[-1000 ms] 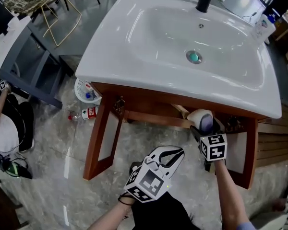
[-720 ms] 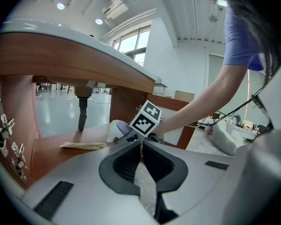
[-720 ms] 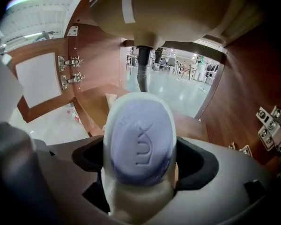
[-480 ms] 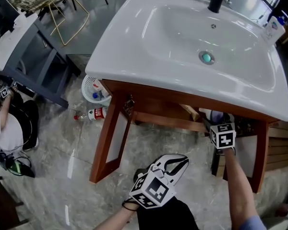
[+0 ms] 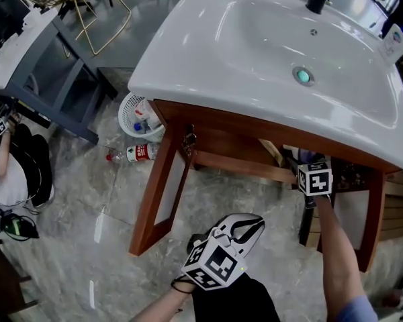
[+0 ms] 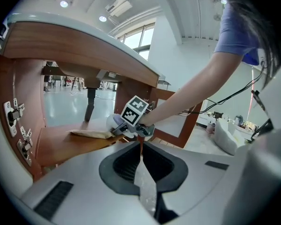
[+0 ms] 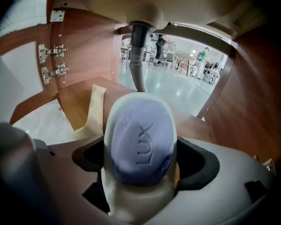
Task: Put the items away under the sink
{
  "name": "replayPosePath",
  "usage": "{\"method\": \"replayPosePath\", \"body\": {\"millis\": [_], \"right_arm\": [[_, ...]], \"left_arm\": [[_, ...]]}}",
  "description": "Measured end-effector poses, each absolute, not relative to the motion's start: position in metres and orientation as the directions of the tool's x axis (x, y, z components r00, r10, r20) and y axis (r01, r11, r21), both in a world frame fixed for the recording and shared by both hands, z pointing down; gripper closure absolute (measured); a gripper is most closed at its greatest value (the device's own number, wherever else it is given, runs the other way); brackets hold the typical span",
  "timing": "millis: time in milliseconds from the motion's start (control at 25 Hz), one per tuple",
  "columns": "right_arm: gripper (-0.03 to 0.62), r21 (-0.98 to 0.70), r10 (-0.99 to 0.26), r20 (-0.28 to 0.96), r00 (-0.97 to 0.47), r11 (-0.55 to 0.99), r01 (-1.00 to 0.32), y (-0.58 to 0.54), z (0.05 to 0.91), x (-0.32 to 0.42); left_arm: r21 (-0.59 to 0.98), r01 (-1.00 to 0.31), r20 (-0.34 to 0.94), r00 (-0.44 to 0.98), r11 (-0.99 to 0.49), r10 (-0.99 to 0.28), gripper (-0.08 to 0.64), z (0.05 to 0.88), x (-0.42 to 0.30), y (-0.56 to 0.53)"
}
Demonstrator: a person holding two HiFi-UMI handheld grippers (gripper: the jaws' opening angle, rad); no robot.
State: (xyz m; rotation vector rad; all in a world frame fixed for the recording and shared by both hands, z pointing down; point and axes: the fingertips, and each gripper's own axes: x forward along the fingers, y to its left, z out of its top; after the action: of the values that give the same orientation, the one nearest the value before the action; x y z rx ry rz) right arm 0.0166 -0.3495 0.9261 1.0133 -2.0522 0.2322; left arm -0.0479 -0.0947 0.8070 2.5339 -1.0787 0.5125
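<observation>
Setting: A grey marbled floor (image 5: pixel 74 200) is recorded beneath a white sink (image 5: pixel 188 59), which is carried on a red-brown wooden stand (image 5: pixel 158 180) with an open front.
Task item: A soap bar (image 7: pixel 139 146), lilac-faced with a cream surround, is presented face-on to the right gripper view.
Location: The bar is held under the basin, low over the wooden shelf (image 7: pixel 79 102) and in front of the drain pipe (image 7: pixel 138 55). Contact with the shelf cannot be confirmed.
Right gripper: The right gripper (image 7: pixel 140 172) is pinched on the bar's two sides, with the bar standing proud of the jaws. This hold is judged to leave the underside free for setting down.
Left gripper: The left gripper (image 6: pixel 141 172) is pressed together with nothing between its jaws. It is held low outside the stand, and is judged to be kept clear while the other arm reaches in.
Shelf contents: A beige packet (image 7: pixel 94 111) is laid flat to the left of the bar, close by. The bare wood beside it is judged the likely resting place.
Writing: "LUX" is embossed on the bar's face. A red label is noted on a bottle (image 5: pixel 138 153) lying on the floor, but its print is too small to be read.
Surroundings: A white basket (image 5: pixel 129 113) holding bottles is set beside the stand's leg. Metal hinges (image 7: pixel 54 60) are fixed to the inner wall.
</observation>
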Motion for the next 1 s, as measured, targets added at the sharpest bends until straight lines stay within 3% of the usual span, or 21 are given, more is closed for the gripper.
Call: {"method": "replayPosePath", "body": {"millis": [280,1000], "right_arm": [[0.153,0.182,-0.570,0.774,-0.277,0.619,-0.764,-0.342,0.923,0.030],[0.155,0.036,-0.534,0.763,-0.363,0.597,-0.802,-0.250,0.866,0.059]], "left_arm": [[0.195,-0.755,0.480,0.630,-0.627,-0.610,0.549,0.806,-0.057,-0.080],[0.243,-0.761,0.522,0.625,-0.602,-0.580,0.549,0.748,-0.038,-0.047]]}}
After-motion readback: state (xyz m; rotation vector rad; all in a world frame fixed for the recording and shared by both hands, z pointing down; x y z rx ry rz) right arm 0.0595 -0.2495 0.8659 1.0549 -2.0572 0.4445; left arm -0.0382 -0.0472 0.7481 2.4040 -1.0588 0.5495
